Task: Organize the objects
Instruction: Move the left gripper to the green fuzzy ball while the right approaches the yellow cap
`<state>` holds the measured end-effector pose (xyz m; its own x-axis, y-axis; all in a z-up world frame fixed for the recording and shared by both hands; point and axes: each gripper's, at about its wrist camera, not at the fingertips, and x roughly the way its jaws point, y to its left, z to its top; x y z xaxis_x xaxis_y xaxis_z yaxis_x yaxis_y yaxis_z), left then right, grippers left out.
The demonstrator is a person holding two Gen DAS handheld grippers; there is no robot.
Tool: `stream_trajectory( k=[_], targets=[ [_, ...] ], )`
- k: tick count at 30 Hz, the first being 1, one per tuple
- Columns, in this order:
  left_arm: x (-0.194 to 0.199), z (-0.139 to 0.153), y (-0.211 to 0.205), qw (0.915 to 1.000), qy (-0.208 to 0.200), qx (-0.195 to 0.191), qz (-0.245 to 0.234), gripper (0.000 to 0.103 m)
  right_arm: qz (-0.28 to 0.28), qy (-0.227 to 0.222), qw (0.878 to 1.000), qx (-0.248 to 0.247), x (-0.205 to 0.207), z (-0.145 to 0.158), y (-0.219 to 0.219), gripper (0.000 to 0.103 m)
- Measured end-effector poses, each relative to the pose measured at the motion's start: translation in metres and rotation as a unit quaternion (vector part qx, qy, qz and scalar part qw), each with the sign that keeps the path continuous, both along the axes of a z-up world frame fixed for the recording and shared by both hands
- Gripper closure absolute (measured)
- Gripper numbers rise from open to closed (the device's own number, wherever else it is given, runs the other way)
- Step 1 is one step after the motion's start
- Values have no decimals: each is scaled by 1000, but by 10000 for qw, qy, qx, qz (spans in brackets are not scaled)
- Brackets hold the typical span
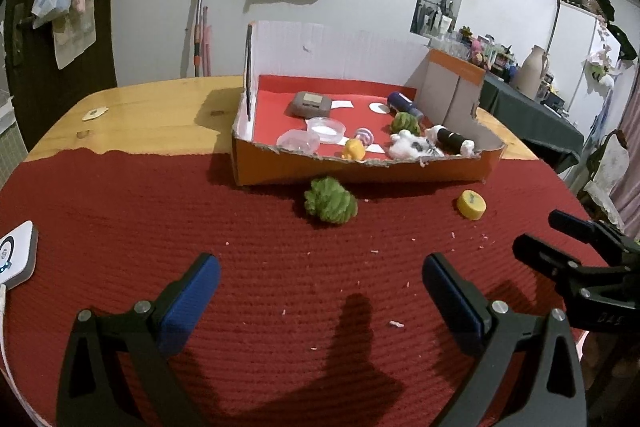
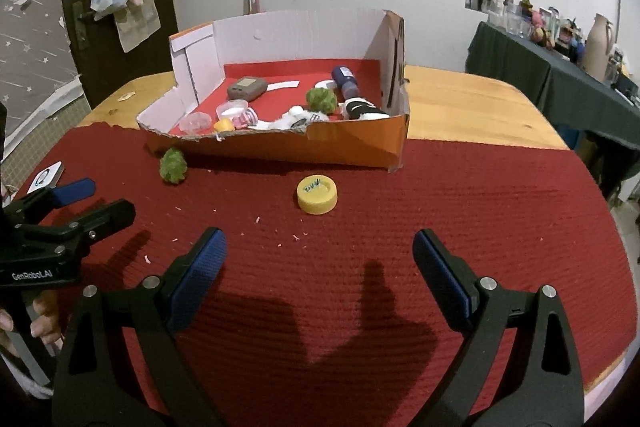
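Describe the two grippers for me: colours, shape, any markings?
Both the left gripper and right gripper share a build: black skeletal frames with triangular cutouts, silver rivets, blue textured pads. White "GenRobot.AI" lettering marks the left body. No cables or sleeves visible.

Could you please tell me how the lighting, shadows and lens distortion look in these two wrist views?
Left wrist view: open left tongs cast hard shadows toward the camera on the red mat; fisheye bends the table edge. Right wrist view: same hard shadows under the open right tongs; the yellow cap is sharp, and the corners vignette black.
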<state>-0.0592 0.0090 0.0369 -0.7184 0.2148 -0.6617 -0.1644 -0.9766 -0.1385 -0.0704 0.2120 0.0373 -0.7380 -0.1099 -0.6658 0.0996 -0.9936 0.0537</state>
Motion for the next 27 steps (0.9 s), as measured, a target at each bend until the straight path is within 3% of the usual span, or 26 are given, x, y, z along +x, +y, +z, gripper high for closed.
stream_trajectory(
  k=[27],
  targets=[
    [-14, -1, 3, 9996, -252, -118, -43, 0, 6, -241, 9997, -83, -16, -7, 3, 8]
  ],
)
